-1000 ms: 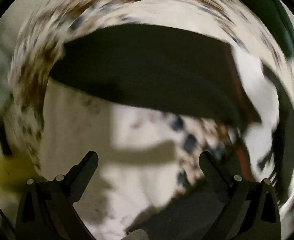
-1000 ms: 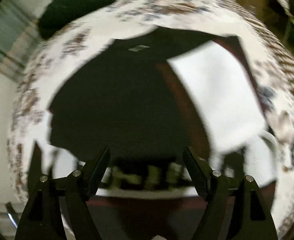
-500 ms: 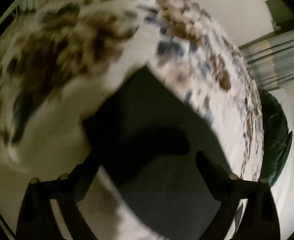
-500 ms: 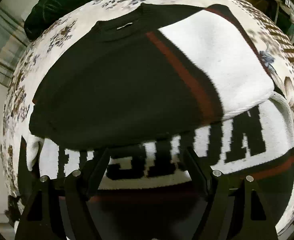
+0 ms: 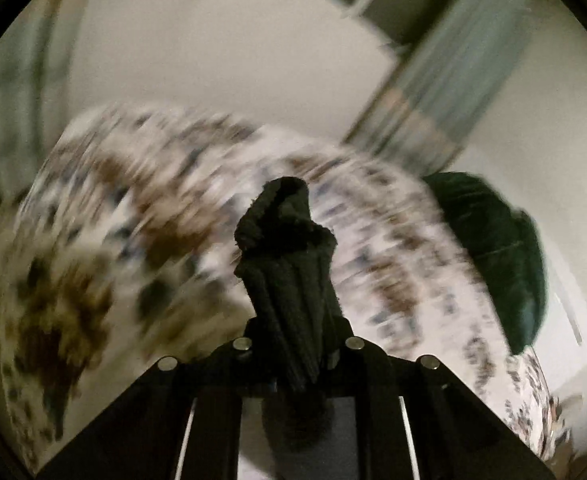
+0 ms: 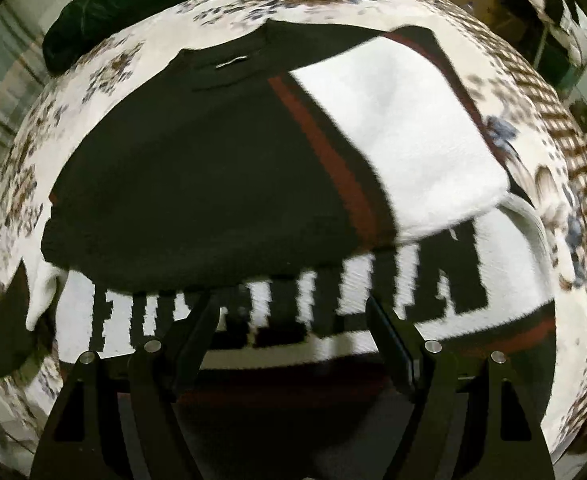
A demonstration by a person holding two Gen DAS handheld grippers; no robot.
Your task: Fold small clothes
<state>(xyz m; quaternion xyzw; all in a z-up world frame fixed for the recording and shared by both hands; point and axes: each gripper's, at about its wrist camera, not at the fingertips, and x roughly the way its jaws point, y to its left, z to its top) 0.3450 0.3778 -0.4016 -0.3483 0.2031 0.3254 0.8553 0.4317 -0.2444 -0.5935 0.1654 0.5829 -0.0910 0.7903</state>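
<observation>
A black, white and dark-red knit sweater (image 6: 221, 184) with large block letters lies on the floral bedspread (image 6: 29, 152) in the right wrist view, its white sleeve (image 6: 397, 136) folded across the body. My right gripper (image 6: 293, 312) is open just above the sweater's lettered band. In the left wrist view my left gripper (image 5: 293, 320) is shut on a bunched black piece of the sweater (image 5: 289, 248) that sticks up between the fingers, raised above the bedspread (image 5: 133, 220).
A dark green pillow (image 6: 125, 4) lies at the far end of the bed; it also shows in the left wrist view (image 5: 489, 248). A pale wall and a striped curtain (image 5: 433, 80) stand behind. Shelves with clutter (image 6: 553, 20) are at the right.
My left gripper has closed on the sweater's black fabric and lifted and swung it up. My right gripper has stayed open over the sweater, shifting slightly closer.
</observation>
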